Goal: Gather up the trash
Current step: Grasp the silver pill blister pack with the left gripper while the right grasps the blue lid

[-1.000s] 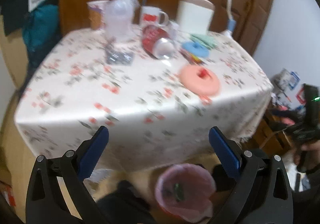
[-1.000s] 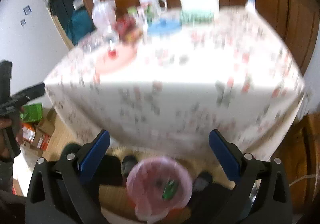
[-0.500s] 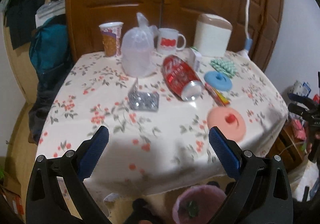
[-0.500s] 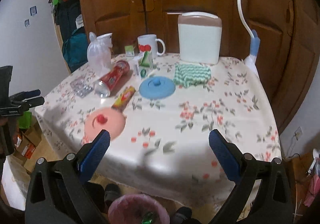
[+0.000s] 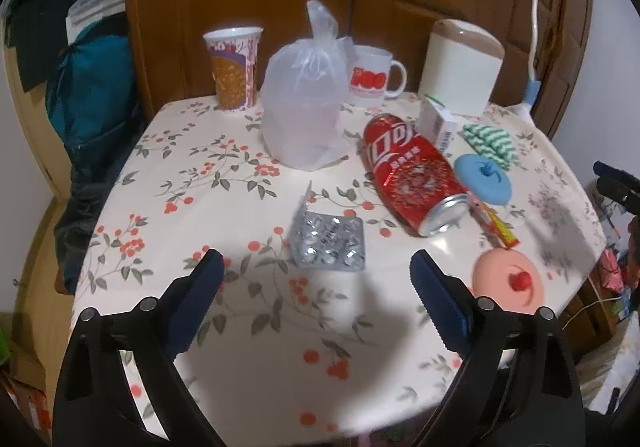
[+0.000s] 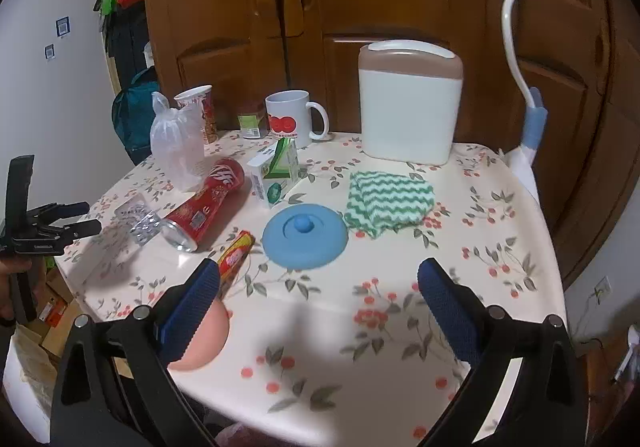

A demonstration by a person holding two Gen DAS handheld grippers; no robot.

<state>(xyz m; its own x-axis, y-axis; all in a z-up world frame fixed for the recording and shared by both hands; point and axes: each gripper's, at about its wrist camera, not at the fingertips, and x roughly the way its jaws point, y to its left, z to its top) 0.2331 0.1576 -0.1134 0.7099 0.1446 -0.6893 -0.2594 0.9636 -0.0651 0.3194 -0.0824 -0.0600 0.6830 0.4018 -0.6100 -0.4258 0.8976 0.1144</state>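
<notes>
Left wrist view looks down over a table under a cream floral tablecloth [image 5: 224, 183], with the left gripper [image 5: 316, 271] at 6 o'clock, its blue-padded jaws spread wide and holding nothing. Just beyond the gap lies a silver foil blister pack [image 5: 330, 241], one edge folded up. At 3 o'clock sits a round pink silicone lid with a red knob [image 5: 506, 281]. Toward 1 o'clock a red cylindrical snack can [image 5: 414, 175] lies on its side, open end facing the camera; a thin red and yellow candy wrapper [image 5: 498, 227] rests just beside its mouth. Past that are a round blue silicone lid [image 5: 484, 179], a small white and green carton [image 5: 436, 121] and a folded green zigzag cloth [image 5: 490, 139]. At 12 o'clock stands a knotted clear plastic bag [image 5: 308, 115], with a printed paper cup [image 5: 234, 73] at 11 o'clock and a white mug with red print [image 5: 372, 79] behind it. A cream container with a brown lid [image 5: 460, 67] stands at the far edge.

Right wrist view shows the right gripper [image 6: 320, 285] at 6 o'clock, jaws likewise wide and empty over bare cloth. The pink lid is partly hidden behind its left finger. The blue lid lies just ahead at 12 o'clock. At 9 o'clock the left gripper appears small and dark, so its jaws are hard to read from here. A pinkish shape at the bottom edge may be a bin, but it is too cut off to tell.
</notes>
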